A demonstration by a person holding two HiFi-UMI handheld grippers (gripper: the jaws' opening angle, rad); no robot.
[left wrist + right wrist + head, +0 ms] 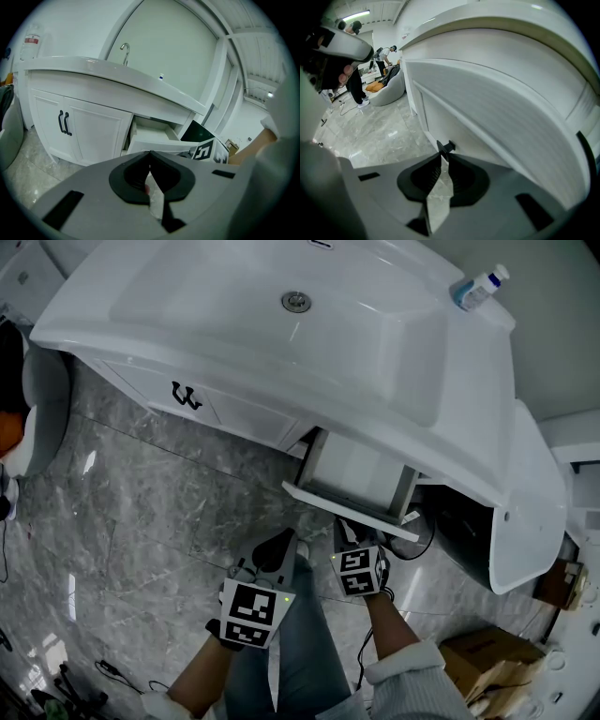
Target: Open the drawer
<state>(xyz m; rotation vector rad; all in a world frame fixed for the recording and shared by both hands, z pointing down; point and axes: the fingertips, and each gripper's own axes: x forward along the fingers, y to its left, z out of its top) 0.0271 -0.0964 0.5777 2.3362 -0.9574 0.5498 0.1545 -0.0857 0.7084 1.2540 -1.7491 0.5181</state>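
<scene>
The white vanity's drawer [361, 474] stands pulled partway out under the sink counter, and the left gripper view also shows the drawer [152, 136] open. My right gripper [349, 532] is at the drawer front [497, 122], its jaw tips pinched on the small black handle [446, 146]. In the right gripper view, that gripper [440, 157] shows only a thin gap behind the tips. My left gripper [277, 549] hangs back left of the drawer, above the floor. Its jaws [150, 154] are shut with nothing held.
Left of the drawer are two cabinet doors with black handles [186, 397]. The sink basin [281, 296] is above, with a bottle [480, 287] at its far right corner. A dark bin [459, 531] and a cardboard box [487, 657] sit to the right. The floor [141, 512] is grey marble.
</scene>
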